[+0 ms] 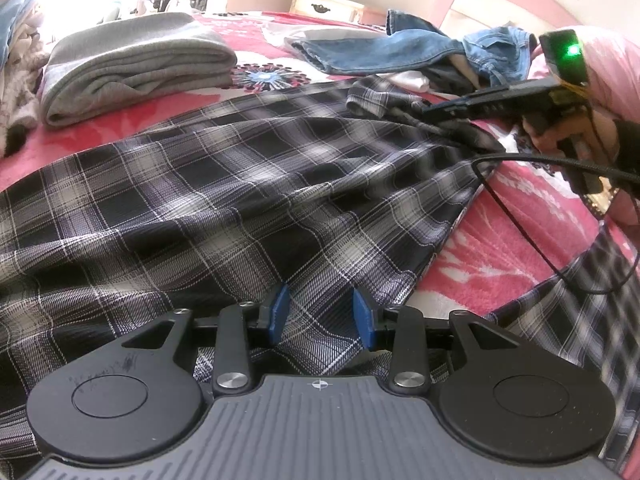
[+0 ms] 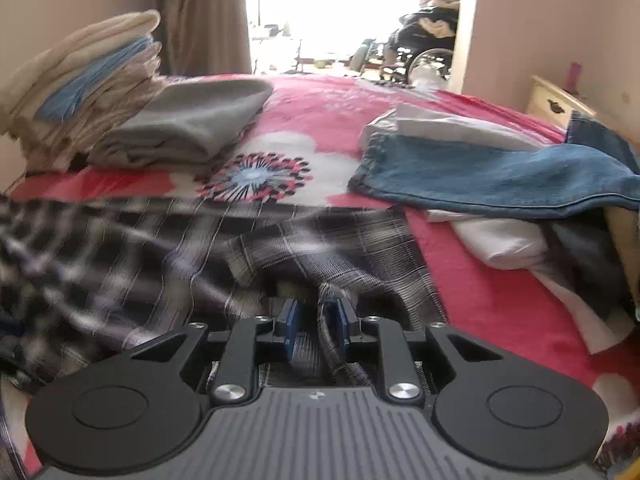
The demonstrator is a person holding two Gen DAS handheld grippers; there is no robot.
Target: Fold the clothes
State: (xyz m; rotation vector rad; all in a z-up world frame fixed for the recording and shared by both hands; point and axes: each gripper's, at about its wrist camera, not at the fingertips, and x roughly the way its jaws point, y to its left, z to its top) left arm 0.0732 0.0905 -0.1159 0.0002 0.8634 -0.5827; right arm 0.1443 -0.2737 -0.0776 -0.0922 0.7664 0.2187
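Leftmost, a folded grey garment (image 1: 136, 68) rests on the bed's pink floral cover (image 1: 500, 248). Beside it the plaid shirt (image 1: 240, 184) sprawls across the middle of the bed — the left gripper (image 1: 320, 314) hovers over its near edge, jaws parted, fabric lying between the pads but unpinched. Further right, the right gripper (image 2: 314, 320) has clamped down on a bunched fold of that shirt — jeans (image 1: 404, 50) are heaped beyond.
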